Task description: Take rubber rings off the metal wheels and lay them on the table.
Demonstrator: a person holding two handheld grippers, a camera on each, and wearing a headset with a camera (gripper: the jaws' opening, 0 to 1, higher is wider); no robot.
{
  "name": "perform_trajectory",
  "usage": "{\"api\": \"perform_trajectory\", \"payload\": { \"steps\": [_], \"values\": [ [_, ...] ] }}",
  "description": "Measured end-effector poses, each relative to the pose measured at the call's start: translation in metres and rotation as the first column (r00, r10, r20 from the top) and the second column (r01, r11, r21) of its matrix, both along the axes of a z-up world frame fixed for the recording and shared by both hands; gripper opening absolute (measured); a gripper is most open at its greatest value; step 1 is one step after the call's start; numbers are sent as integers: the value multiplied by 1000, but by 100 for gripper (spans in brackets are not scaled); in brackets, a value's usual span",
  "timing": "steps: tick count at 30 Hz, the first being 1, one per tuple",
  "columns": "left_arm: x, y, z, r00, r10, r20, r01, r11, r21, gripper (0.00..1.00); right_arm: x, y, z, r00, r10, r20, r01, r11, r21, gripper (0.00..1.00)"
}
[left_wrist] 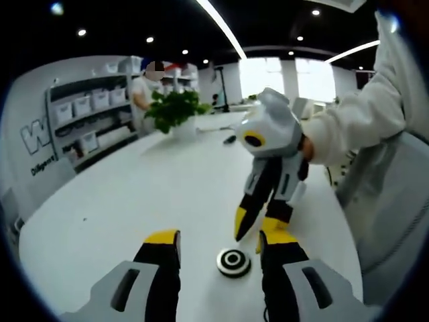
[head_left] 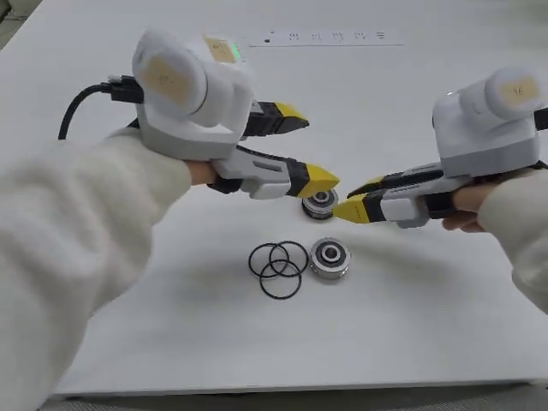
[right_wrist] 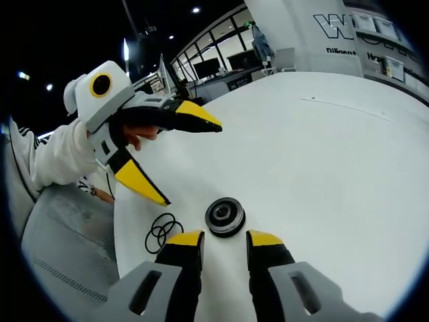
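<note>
Two metal wheels lie on the white table [head_left: 171, 325]. The far wheel [head_left: 319, 203] [left_wrist: 233, 261] [right_wrist: 225, 216] has a dark outer rim; the near wheel [head_left: 329, 258] looks bare and silvery. Three black rubber rings [head_left: 278, 265] [right_wrist: 163, 231] lie overlapping on the table, left of the near wheel. My left gripper [head_left: 315, 147] [left_wrist: 220, 239] [right_wrist: 191, 164] hangs open wide just above the far wheel, holding nothing. From the right, my right gripper [head_left: 353, 199] [right_wrist: 224, 239] [left_wrist: 253, 231] points at that wheel, open by a narrow gap, its tips right beside the wheel.
A black cable [head_left: 77, 107] trails from the left gripper. A white strip with sockets [head_left: 325, 38] lies at the table's far side. The table's front edge [head_left: 300, 385] is close. A potted plant [left_wrist: 175, 111] stands far off, with shelves [left_wrist: 80, 121] behind it.
</note>
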State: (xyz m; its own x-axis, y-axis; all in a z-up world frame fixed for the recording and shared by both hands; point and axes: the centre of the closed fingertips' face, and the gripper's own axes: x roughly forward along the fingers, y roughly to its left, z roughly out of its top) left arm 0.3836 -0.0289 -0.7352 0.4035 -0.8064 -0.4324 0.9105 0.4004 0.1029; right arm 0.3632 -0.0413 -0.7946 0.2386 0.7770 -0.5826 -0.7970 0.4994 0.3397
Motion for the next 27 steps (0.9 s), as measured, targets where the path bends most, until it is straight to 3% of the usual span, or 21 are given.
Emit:
{"api": "perform_trajectory", "payload": {
  "steps": [17,22,27],
  "values": [
    [-8,-5,-39,999,4,-47,-2,999,45,31,-1,6,-8,999,24,45,-23,1000,-14,22],
    [-9,-6,-44,997,18,-69,-16,999,34,24,4,6,-8,997,13,70,-12,1000,-14,22],
    [-9,-6,-48,997,24,-77,-21,999,42,23,3,8,-9,997,22,79,-21,1000,-19,20]
  ]
}}
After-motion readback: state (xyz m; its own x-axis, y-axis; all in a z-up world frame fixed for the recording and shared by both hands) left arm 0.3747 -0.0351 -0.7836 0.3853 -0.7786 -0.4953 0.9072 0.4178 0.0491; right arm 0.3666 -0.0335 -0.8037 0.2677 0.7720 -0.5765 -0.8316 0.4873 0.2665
